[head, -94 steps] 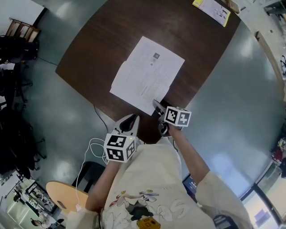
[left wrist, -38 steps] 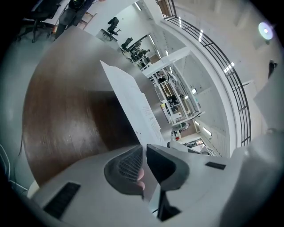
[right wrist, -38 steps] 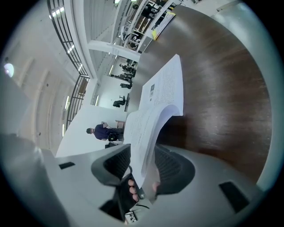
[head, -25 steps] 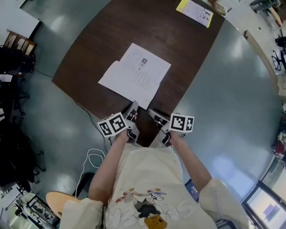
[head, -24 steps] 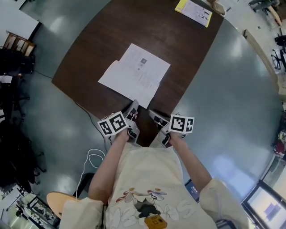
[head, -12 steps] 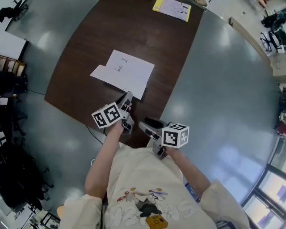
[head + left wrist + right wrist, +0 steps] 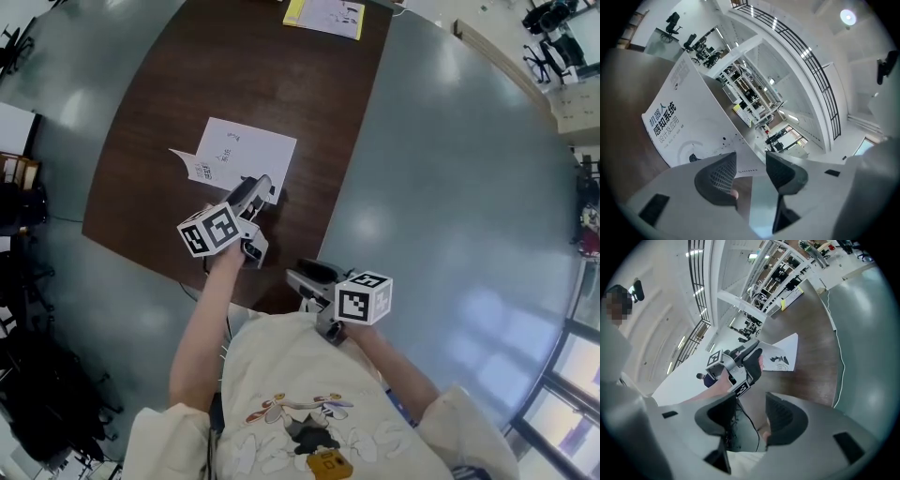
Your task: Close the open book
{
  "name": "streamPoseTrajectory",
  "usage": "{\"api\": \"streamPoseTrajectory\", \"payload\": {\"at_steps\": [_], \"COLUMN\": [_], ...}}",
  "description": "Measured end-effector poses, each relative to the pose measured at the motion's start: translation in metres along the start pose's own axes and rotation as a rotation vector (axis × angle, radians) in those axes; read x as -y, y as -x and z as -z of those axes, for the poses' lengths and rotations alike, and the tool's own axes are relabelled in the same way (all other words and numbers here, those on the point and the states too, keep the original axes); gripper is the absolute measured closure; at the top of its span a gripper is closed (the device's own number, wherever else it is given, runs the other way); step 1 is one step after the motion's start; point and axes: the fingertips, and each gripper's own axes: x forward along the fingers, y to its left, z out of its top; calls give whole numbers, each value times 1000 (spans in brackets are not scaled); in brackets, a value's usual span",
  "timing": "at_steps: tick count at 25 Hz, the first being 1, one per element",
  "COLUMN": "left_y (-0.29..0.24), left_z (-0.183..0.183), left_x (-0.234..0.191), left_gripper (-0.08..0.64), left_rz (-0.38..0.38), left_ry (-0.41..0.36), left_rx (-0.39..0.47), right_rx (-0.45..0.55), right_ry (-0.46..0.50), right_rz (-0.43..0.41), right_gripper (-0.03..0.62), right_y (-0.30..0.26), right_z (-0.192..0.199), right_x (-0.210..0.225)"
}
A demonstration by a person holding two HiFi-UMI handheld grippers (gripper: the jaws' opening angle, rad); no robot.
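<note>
The book (image 7: 239, 157) lies on the dark surface (image 7: 187, 66) in the upper left of the head view, cover up, with its title showing in the left gripper view. It looks folded shut or nearly so. A printed leaf (image 7: 187, 166) sticks out past its left edge, and I cannot tell whether the cover lies fully flat. Its long axis runs roughly across the frame, tilting down to the right.

The left hand-held gripper (image 7: 262, 190) sits at the book's lower right corner, so the book lies up and to the left of it. Its jaws have just been opening and now stand released, with only bare surface between them. This hand is much the nearer one.

The right hand-held gripper (image 7: 302, 276) hangs at lower centre, off the surface and close to the person's body. Its jaws are apart and empty.

Any last press would likely fall to the left hand.
</note>
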Motion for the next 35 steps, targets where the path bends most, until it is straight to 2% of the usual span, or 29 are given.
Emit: {"api": "streamPoseTrajectory", "payload": {"at_steps": [4, 9, 12, 15, 19, 22, 25, 28, 32, 35], "left_y": [12, 28, 38, 48, 82, 107, 127, 146, 168, 179], "left_z": [6, 10, 15, 22, 33, 39, 47, 52, 61, 70], "left_x": [17, 28, 38, 47, 70, 87, 93, 92, 92, 96], "left_gripper": [370, 370, 370, 378, 451, 500, 533, 553, 554, 554], "left_rz": [19, 44, 39, 27, 9, -11, -48, -125, -211, -232], "left_ry": [-68, -89, -138, -194, -299, -334, -359, -400, -423, -422], "left_rx": [-30, -24, -40, -65, -73, -54, -50, -40, -47, -49], "right_rx": [8, 9, 9, 26, 99, 147, 188, 221, 251, 241], "right_ry": [11, 41, 63, 106, 167, 196, 213, 231, 270, 315], "right_rz": [-6, -28, -32, 7, 95, 132, 169, 200, 260, 270], "right_gripper": [399, 399, 399, 403, 429, 448, 471, 500, 584, 586], "right_y": [2, -4, -3, -1, 10, 19, 20, 17, 20, 17], "right_z": [-5, -7, -5, -9, -14, -22, -32, -41, -41, -35], "right_x": [-3, -14, -20, -17, -17, -20, -23, -27, -34, -43]}}
